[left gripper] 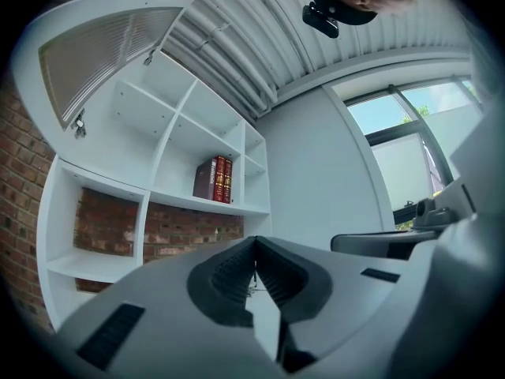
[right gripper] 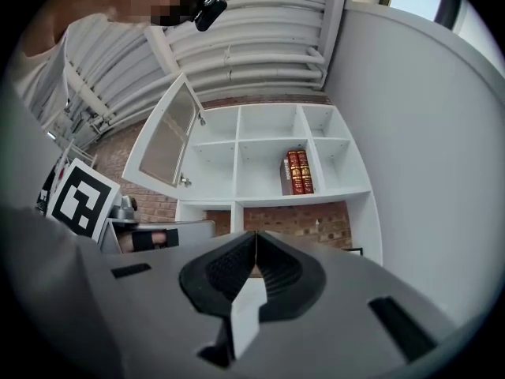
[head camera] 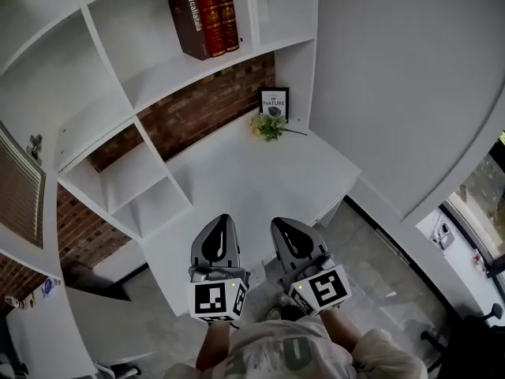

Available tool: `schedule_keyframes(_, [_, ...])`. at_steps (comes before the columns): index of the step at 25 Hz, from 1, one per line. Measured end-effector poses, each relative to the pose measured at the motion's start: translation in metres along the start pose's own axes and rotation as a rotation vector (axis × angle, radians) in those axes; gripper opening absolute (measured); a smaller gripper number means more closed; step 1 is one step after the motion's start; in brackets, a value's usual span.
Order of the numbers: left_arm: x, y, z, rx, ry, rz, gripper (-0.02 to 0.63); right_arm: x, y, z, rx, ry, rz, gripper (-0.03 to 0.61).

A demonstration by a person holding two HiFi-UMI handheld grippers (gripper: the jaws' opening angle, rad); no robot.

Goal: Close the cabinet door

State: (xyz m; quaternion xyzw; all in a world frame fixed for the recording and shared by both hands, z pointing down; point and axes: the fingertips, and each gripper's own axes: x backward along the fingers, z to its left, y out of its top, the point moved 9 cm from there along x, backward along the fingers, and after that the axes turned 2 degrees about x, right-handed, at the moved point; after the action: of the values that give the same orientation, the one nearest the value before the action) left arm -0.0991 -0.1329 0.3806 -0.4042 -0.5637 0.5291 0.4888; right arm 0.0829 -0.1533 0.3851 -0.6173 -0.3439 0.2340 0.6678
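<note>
Both the left gripper [head camera: 220,229] and right gripper [head camera: 286,234] had their jaws pinched together on nothing, and the open cabinet door [right gripper: 167,136] sat high up off to their left, well apart, with the left one closer.

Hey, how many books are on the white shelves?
3. They stand side by side in one compartment, on the shelf: a dark book at the left, a middle red book, and a right red book. Some compartments are partly out of view.

Home-office/study nook: white shelf unit [head camera: 197,73] w/ books [head camera: 207,16], built-in desk [head camera: 260,180], brick backing [head camera: 205,105], framed print [head camera: 274,103].
</note>
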Motion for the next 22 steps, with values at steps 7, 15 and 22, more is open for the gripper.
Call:
schedule_keyframes(7, [-0.02, 0.011, 0.003, -0.029, 0.15, -0.034, 0.014, -0.042, 0.003, -0.018, 0.02, 0.189, -0.011, 0.017])
schedule_keyframes(15, [0.026, 0.042, 0.028, -0.09, 0.464, -0.11, 0.014, -0.086, 0.023, 0.01, 0.017, 0.44, -0.127, 0.017])
schedule_keyframes(22, [0.102, 0.07, 0.05, -0.202, 0.754, -0.132, 0.014, -0.114, 0.036, 0.08, -0.068, 0.731, -0.224, 0.017])
